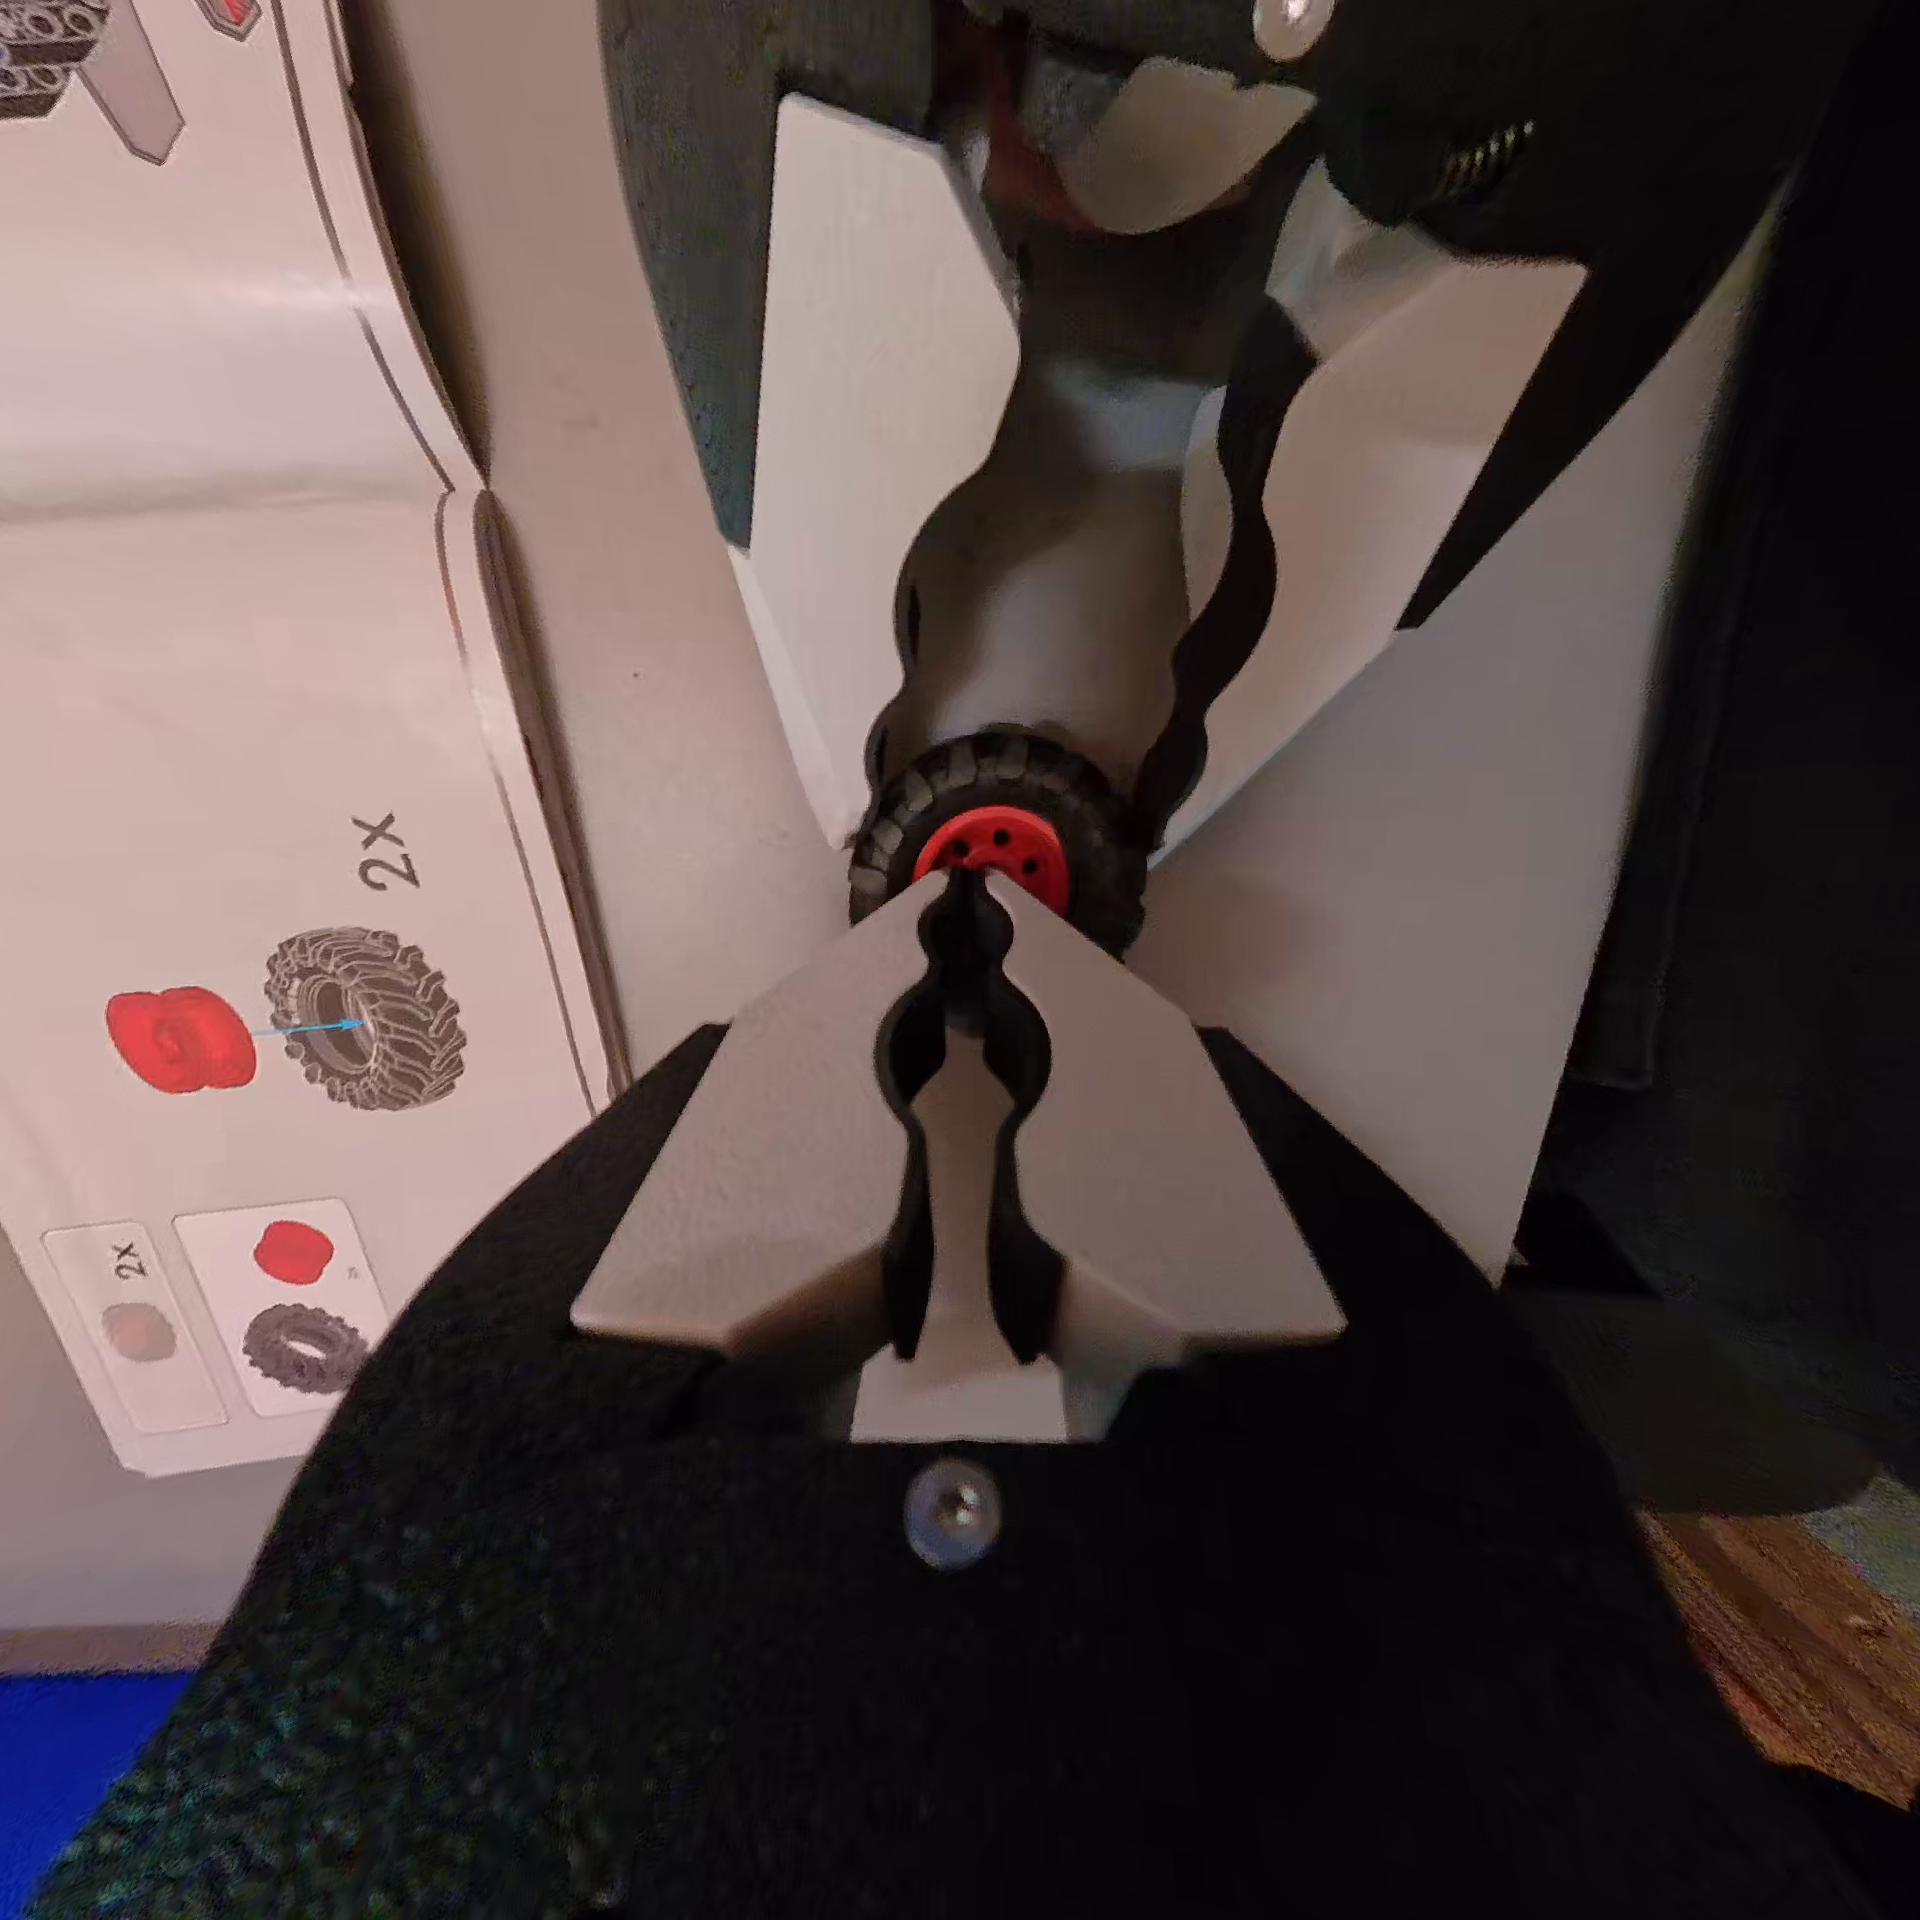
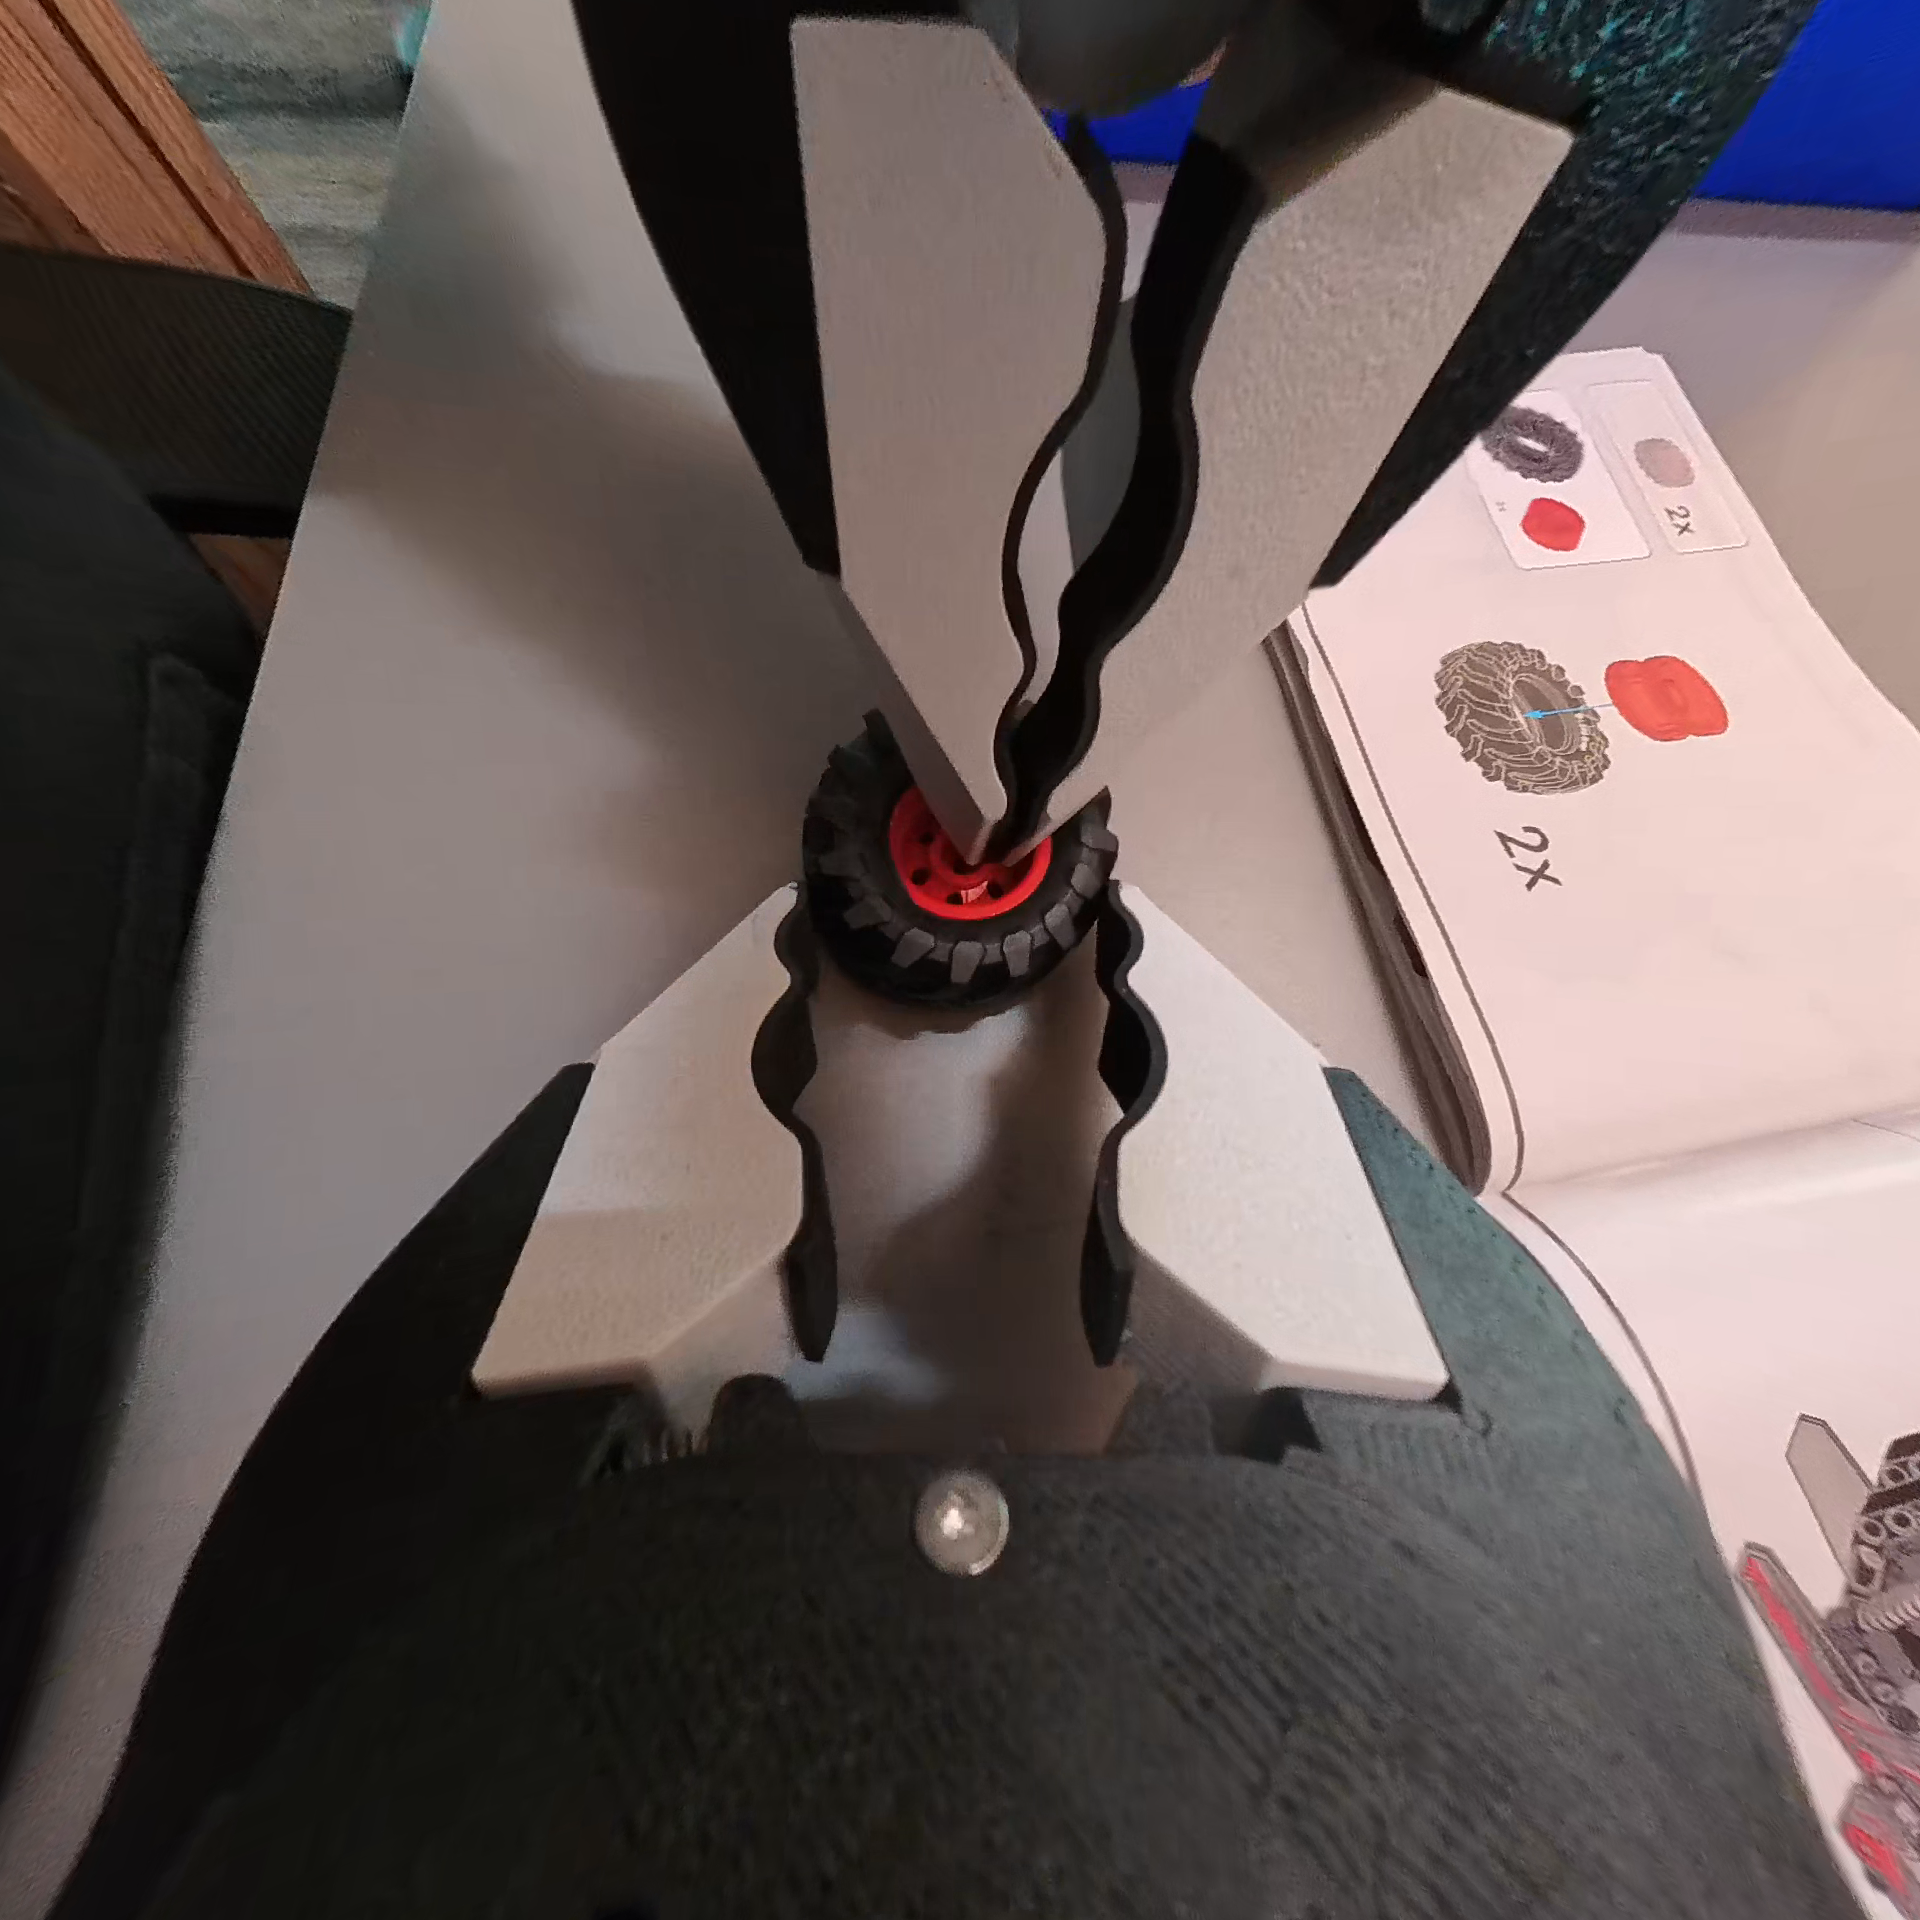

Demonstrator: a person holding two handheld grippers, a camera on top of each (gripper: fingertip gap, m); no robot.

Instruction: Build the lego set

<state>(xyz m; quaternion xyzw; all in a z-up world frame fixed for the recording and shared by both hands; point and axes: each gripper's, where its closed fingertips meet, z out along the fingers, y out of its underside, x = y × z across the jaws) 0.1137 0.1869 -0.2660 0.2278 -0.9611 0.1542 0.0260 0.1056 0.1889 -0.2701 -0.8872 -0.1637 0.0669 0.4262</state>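
A small wheel, a black knobbly tyre (image 2: 956, 951) with a red hub (image 2: 935, 883) in it, is held just above the white table (image 2: 520, 727). My right gripper (image 2: 954, 914) is shut on the tyre, one pad on each side of the tread. My left gripper (image 2: 992, 831) comes from the opposite side, shut, with its tips touching the middle of the red hub. In the left wrist view, the left gripper (image 1: 966, 888) meets the hub (image 1: 1013, 842) head-on. The tyre (image 1: 987, 769) sits between the right gripper's fingers (image 1: 1299, 582).
An open instruction booklet (image 2: 1610, 883) lies on the table beside the grippers; it also shows in the left wrist view (image 1: 260, 727). A dark chair (image 2: 104, 831) and wooden floor (image 2: 104, 135) lie past the table edge. A blue object (image 2: 1849, 125) is at the far side. My left and right fingertips are right by each other.
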